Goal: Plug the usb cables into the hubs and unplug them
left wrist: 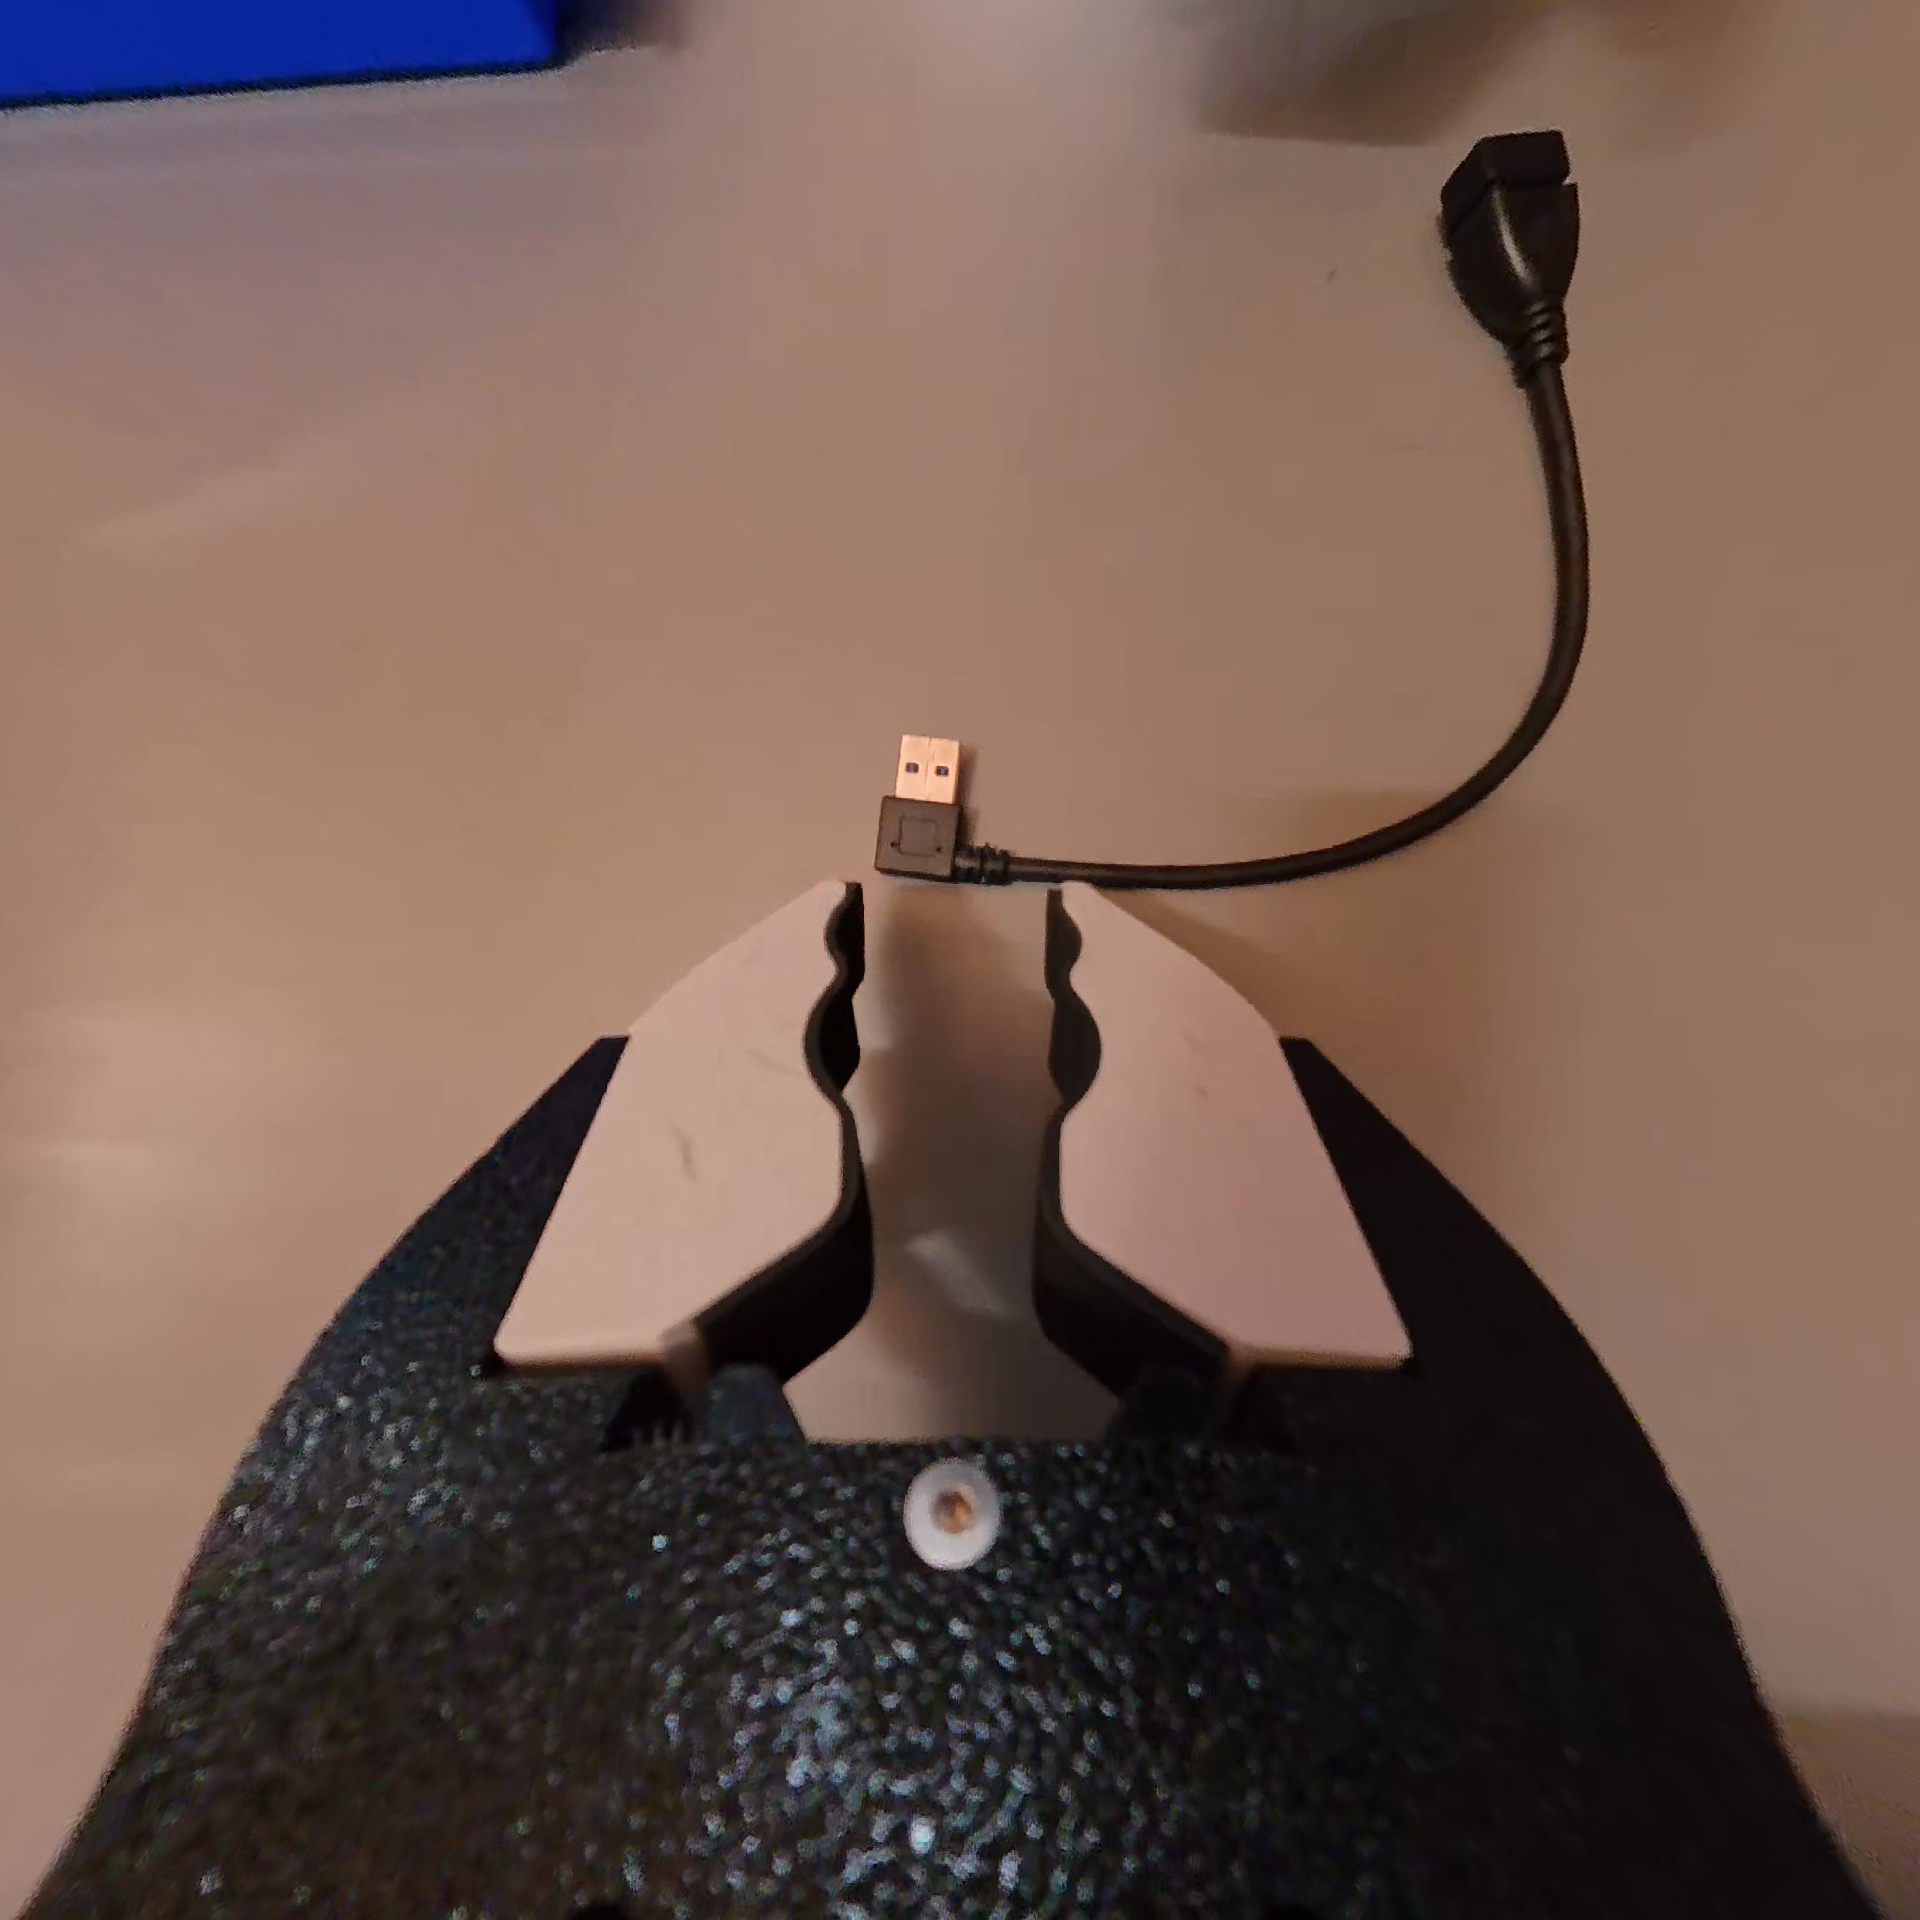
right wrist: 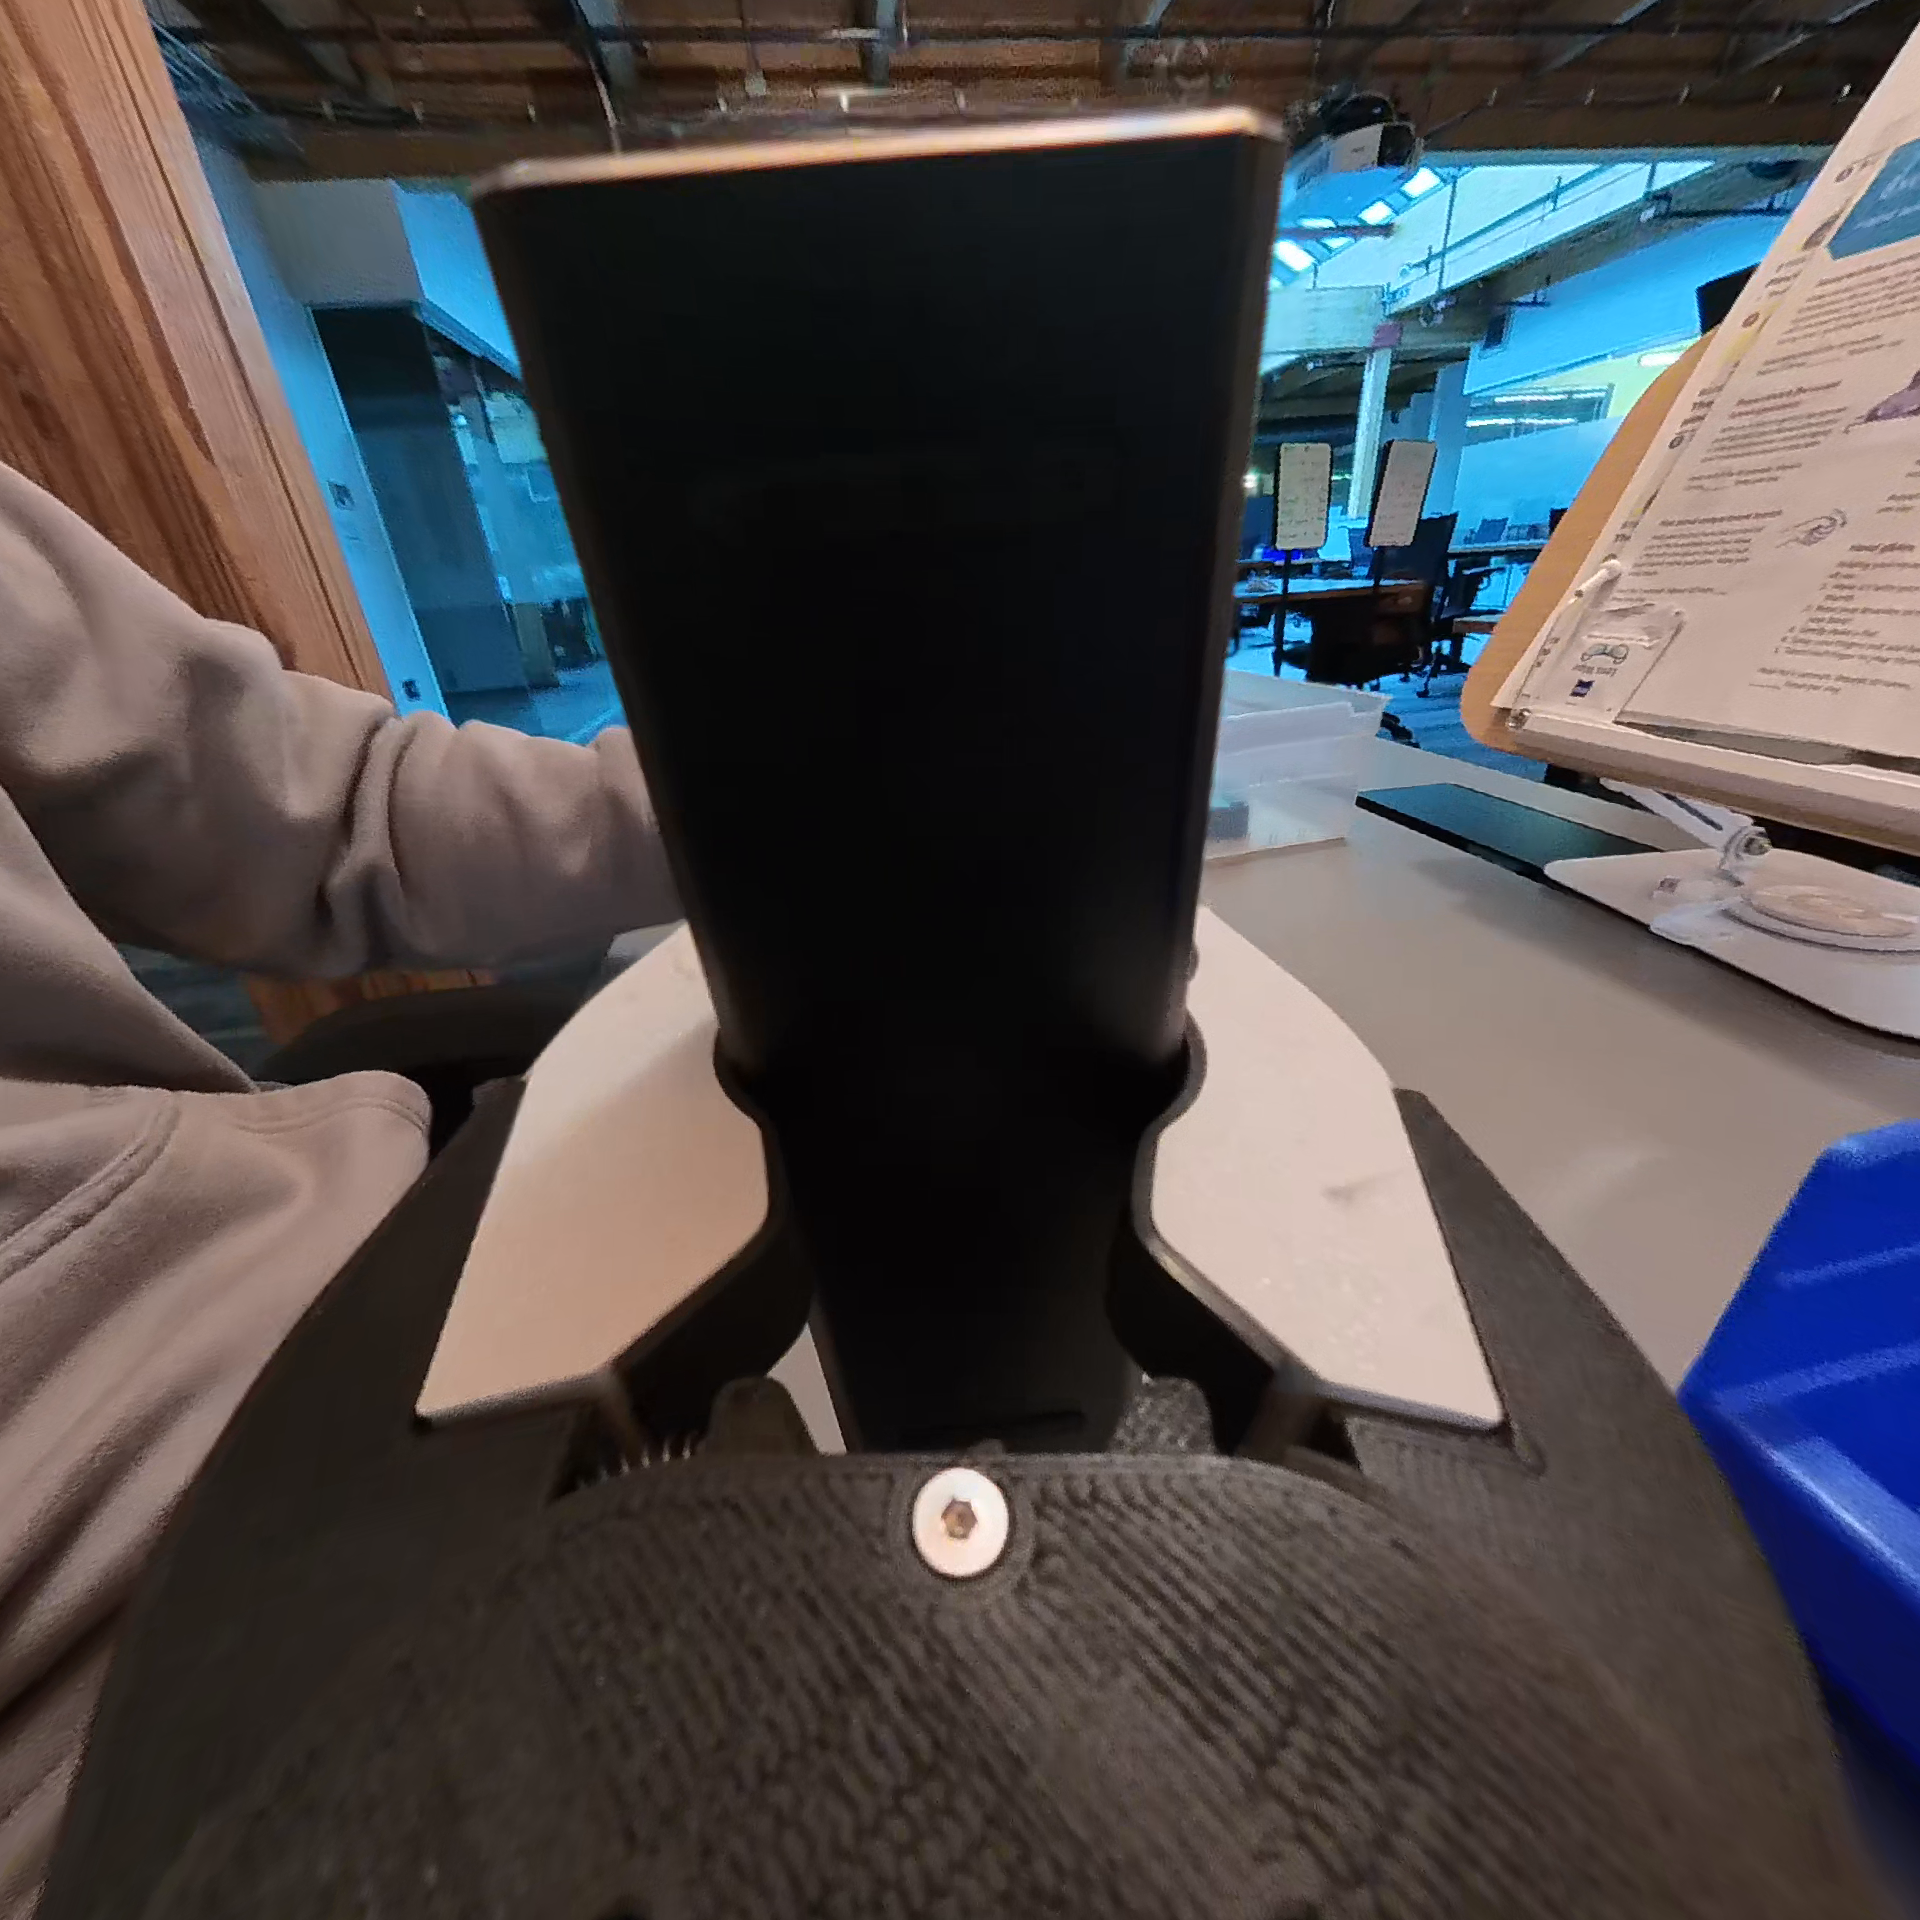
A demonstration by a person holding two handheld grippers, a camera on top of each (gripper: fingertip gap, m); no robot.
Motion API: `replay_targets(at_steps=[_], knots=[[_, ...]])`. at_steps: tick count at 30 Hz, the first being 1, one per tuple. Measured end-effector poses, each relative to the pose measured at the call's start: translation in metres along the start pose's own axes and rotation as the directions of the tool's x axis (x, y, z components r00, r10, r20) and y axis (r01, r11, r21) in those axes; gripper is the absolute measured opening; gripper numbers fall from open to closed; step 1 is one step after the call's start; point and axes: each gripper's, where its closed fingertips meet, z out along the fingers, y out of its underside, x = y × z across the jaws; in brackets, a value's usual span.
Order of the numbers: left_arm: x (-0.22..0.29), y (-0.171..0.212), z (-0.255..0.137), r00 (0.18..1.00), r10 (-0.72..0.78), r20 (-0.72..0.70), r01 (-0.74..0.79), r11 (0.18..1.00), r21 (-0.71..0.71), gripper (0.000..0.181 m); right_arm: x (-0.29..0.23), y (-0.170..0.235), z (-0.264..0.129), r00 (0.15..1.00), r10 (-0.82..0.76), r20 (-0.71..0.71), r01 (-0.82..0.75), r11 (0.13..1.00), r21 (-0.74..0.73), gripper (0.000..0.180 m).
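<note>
Closest in, the left gripper (left wrist: 954, 894) hangs just short of the short black usb cable (left wrist: 1538, 665), its two pale fingers (left wrist: 727, 1091) spread apart with nothing between them. The angled plug (left wrist: 920, 821) lies flat on the beige table (left wrist: 416, 520) right beyond the tips, gold end pointing far, the cord curving off right to a black socket end (left wrist: 1512, 223) at the far right. The right gripper (right wrist: 956, 1049) is clamped on a long dark slab, presumably the hub (right wrist: 883, 623), held up off the table. To my eye the plug pickup comes next: straddle the black plug housing, not the metal tongue, squeeze squarely, and keep the cord's pull from twisting it.
</note>
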Motion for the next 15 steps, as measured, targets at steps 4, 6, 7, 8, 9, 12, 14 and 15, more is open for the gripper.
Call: replay_targets(at_steps=[4, 6, 7, 8, 9, 12, 14, 15], knots=[[-0.004, -0.007, 0.003, 1.0, 0.02, 0.0, -0.02, 1.0, 0.014, 0.032, -0.002, -0.001, -0.002, 1.0, -0.018, 0.006, 0.018, 1.0, -0.003, 0.074], [-0.005, -0.012, 0.008, 0.999, 0.042, -0.005, -0.042, 0.999, 0.006, 0.032, -0.004, 0.0, -0.003, 1.0, -0.012, 0.019, 0.012, 1.0, -0.016, 0.074], [-0.006, -0.014, 0.011, 0.999, 0.049, -0.005, -0.049, 0.999, 0.0, 0.031, -0.004, 0.001, -0.004, 1.0, -0.022, 0.015, 0.023, 1.0, -0.022, 0.074], [-0.006, -0.014, 0.013, 0.998, 0.059, -0.01, -0.059, 0.998, -0.017, 0.029, -0.004, 0.002, -0.004, 1.0, -0.028, 0.012, 0.028, 0.999, -0.029, 0.074], [-0.007, -0.013, 0.016, 0.998, 0.07, -0.009, -0.07, 0.997, -0.039, 0.027, -0.004, 0.003, -0.005, 1.0, -0.027, 0.016, 0.028, 0.999, -0.033, 0.074], [-0.01, -0.004, 0.022, 0.997, 0.071, -0.005, -0.071, 0.991, -0.113, 0.022, -0.003, 0.002, -0.005, 1.0, -0.023, 0.016, 0.024, 1.0, -0.016, 0.074], [-0.005, -0.005, 0.024, 0.999, 0.035, -0.029, -0.037, 0.995, -0.095, 0.018, -0.002, 0.002, -0.005, 1.0, -0.028, 0.013, 0.028, 1.0, -0.007, 0.074], [-0.005, -0.006, 0.024, 1.0, 0.026, -0.018, -0.027, 0.996, -0.083, 0.017, -0.002, 0.003, -0.006, 1.0, -0.024, 0.017, 0.024, 1.0, -0.005, 0.074]])
